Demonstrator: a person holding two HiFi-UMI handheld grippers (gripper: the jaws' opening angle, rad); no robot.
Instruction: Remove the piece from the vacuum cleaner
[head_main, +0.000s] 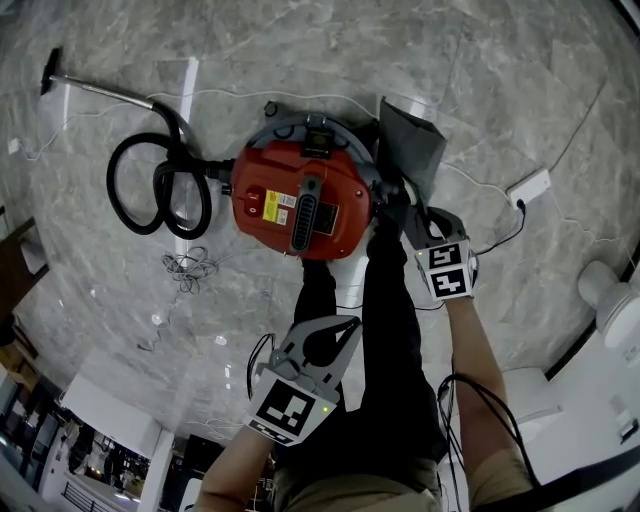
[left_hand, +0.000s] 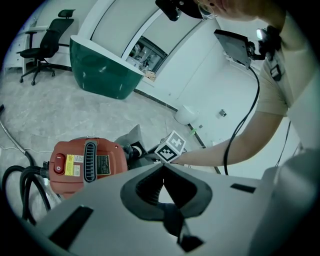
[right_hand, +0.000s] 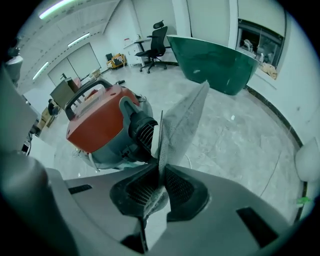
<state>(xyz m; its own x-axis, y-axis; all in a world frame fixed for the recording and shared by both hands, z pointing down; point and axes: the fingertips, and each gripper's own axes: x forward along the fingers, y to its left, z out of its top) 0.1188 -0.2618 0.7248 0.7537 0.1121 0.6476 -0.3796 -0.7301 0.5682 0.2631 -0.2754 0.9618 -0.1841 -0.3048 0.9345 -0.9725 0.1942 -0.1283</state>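
Right gripper (right_hand: 160, 169) pinches a grey piece (right_hand: 184, 116), perhaps fabric, beside the vacuum cleaner (right_hand: 97, 125).

Coiled hose (head_main: 112, 182) left of vacuum cleaner (head_main: 270, 200); open floor (head_main: 500, 80) right.

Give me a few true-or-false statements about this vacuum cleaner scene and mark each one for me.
1. The right tool is clamped on a grey fabric piece. True.
2. The vacuum cleaner has a blue body. False: its body is red.
3. The left tool grips the hose. False: its jaws are together with nothing between them, held apart from the machine; the black hose lies coiled on the floor.
4. The vacuum cleaner stands on a grey, marble-like floor. True.
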